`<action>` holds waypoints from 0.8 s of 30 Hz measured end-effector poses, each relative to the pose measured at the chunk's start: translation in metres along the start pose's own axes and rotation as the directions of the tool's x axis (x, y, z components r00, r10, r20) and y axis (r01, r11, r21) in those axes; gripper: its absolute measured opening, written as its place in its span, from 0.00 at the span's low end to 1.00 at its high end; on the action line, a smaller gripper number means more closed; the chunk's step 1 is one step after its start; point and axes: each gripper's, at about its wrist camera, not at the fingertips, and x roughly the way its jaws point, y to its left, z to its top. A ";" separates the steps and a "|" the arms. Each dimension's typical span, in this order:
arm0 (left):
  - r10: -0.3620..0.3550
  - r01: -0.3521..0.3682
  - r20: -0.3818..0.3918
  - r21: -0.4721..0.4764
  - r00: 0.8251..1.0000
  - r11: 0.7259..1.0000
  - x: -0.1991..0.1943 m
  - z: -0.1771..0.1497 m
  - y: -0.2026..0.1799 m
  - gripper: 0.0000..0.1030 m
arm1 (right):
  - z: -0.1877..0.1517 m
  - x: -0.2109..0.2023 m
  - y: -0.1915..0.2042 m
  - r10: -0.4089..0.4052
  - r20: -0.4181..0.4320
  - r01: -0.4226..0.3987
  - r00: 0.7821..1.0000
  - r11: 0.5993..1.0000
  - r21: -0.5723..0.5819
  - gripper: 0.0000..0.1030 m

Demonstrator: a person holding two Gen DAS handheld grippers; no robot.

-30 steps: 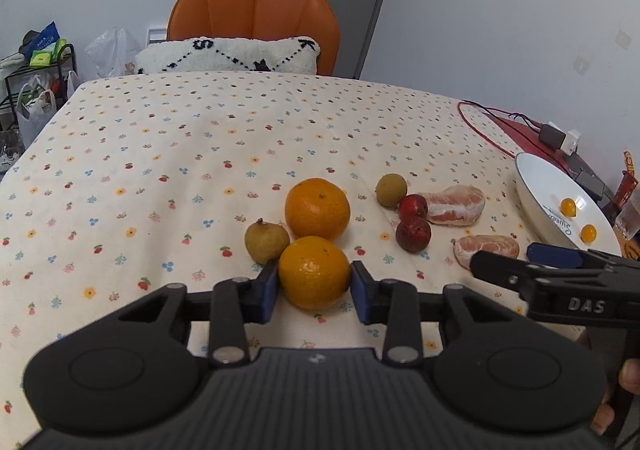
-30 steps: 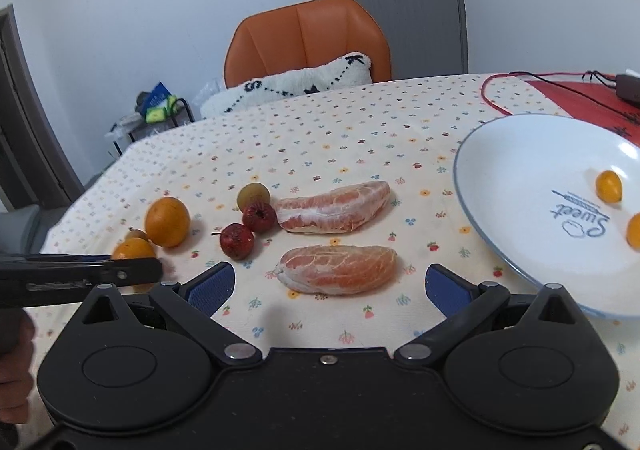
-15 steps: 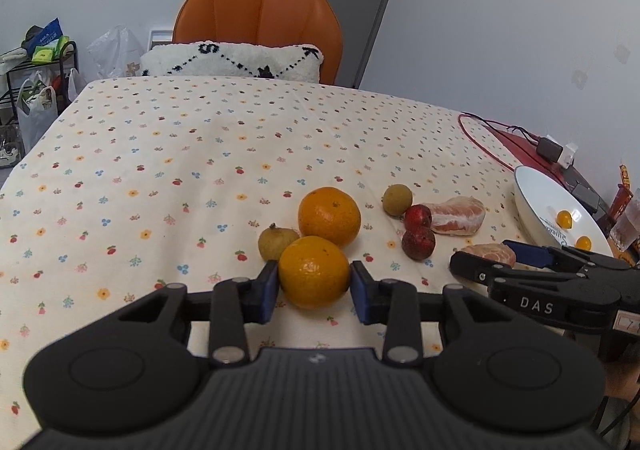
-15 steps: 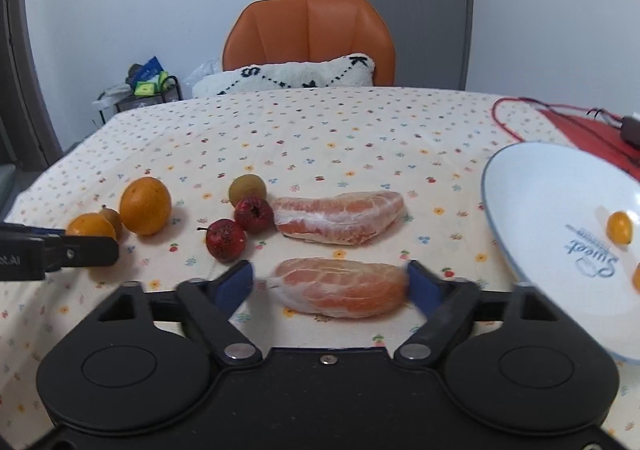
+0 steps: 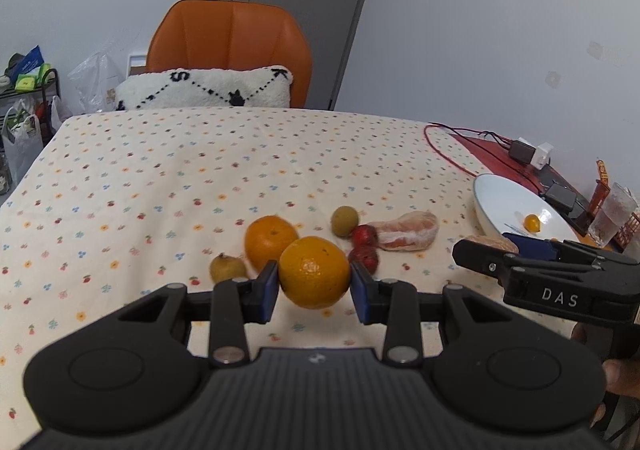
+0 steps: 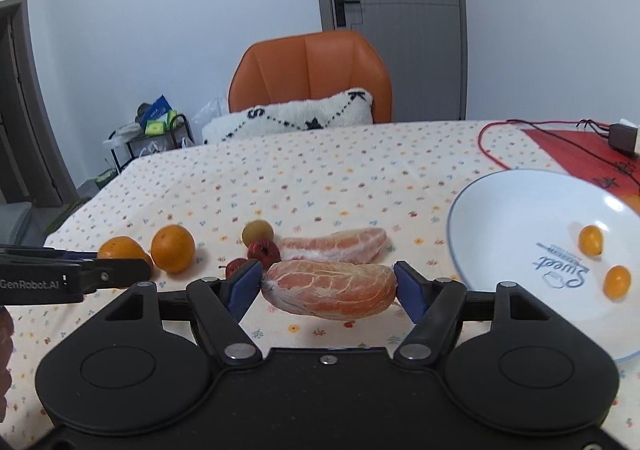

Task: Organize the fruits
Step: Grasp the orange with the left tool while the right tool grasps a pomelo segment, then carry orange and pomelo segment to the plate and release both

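The left gripper [image 5: 314, 286] is clamped on an orange [image 5: 314, 272], both blue pads pressed to its sides; the fruit is clear of the table [image 5: 160, 177]. The right gripper [image 6: 328, 286] has just been closing, and its jaws, about half spread, now grip a peeled pomelo segment [image 6: 330, 290] end to end, lifted off the cloth. A second orange [image 5: 271, 240], a small brown fruit [image 5: 227, 268], a green-brown fruit [image 5: 345, 221], two red fruits [image 5: 365, 246] and a second pomelo segment [image 5: 408, 236] lie clustered toward the near edge of the table. The white plate [image 6: 500, 217] sits at the right edge and holds two kumquats [image 6: 591, 240].
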 end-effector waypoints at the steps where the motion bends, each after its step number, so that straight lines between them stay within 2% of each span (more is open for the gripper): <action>1: -0.007 0.007 0.000 0.007 1.000 1.000 0.000 0.001 -0.005 0.35 | 0.001 -0.003 -0.002 -0.003 0.006 0.003 1.000 1.000 0.001 0.67; 11: -0.094 0.094 -0.004 0.087 0.996 0.992 0.010 0.009 -0.058 0.35 | -0.003 -0.029 -0.036 -0.066 0.050 0.064 0.997 0.997 0.046 0.67; 24: -0.147 0.147 -0.014 0.153 0.989 0.977 0.035 0.016 -0.127 0.35 | -0.008 -0.057 -0.096 -0.148 0.099 0.135 0.984 0.983 0.129 0.67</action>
